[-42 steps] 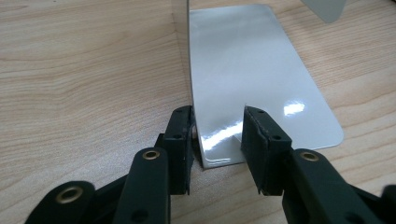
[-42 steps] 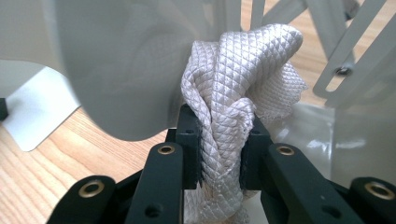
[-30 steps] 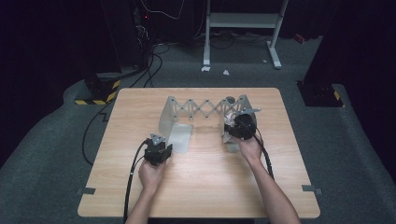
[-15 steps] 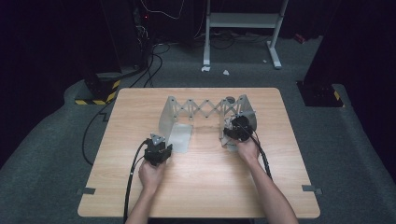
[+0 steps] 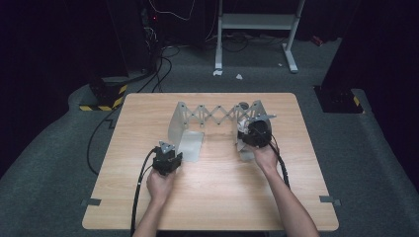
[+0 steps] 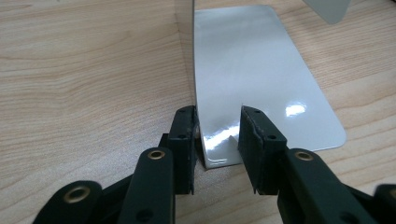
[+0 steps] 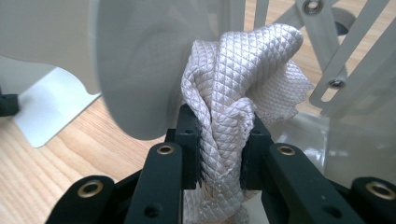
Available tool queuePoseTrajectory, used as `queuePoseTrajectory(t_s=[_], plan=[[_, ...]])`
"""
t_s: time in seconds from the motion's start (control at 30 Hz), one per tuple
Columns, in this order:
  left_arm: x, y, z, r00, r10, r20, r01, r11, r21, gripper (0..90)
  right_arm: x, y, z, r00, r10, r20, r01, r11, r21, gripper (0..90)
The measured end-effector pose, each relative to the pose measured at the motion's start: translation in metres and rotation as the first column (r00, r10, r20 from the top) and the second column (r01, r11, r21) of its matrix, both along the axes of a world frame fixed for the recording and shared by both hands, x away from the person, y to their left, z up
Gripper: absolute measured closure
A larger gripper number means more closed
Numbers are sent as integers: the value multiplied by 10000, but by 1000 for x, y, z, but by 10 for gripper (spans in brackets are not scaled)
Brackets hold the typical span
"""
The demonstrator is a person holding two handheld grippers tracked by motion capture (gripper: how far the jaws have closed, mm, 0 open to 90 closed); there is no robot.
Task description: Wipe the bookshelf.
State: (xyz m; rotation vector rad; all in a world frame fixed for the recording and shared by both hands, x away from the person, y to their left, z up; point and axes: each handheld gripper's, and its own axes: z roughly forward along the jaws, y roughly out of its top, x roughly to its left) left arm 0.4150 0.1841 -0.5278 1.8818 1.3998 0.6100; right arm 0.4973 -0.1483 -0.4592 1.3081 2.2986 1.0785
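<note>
On wooden table (image 5: 212, 197), my left gripper (image 6: 217, 135) sat parted astride bookend base plate (image 6: 261, 79); my right gripper (image 7: 222, 140) clamped white quilted cloth (image 7: 238, 93) beside rack (image 5: 217, 116).

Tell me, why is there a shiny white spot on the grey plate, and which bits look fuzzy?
Left gripper view: lamp glare on the glossy plate. Right gripper view: the rope is sharp, the near grey panel blurred. High view: bright table, dark room.
</note>
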Motion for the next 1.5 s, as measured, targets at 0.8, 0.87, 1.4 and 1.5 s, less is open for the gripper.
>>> queuePoseTrajectory(t_s=[0.8,0.87,1.4,1.5], plan=[[0,0,0,10000,-9,-6,9,10000,-6,663,0,1,7,9998,121,-144,-123,9998,-153,750],[0,0,0,10000,-10,-6,10,10000,-5,663,2,3,-5,9993,56,-377,-71,9993,-377,750],[0,0,0,10000,-13,4,13,10000,17,661,-1,2,-7,9993,101,-349,-109,9997,-217,749],[0,0,0,10000,-16,15,16,10000,57,661,-5,0,0,9996,216,-178,-218,9997,-113,749]])
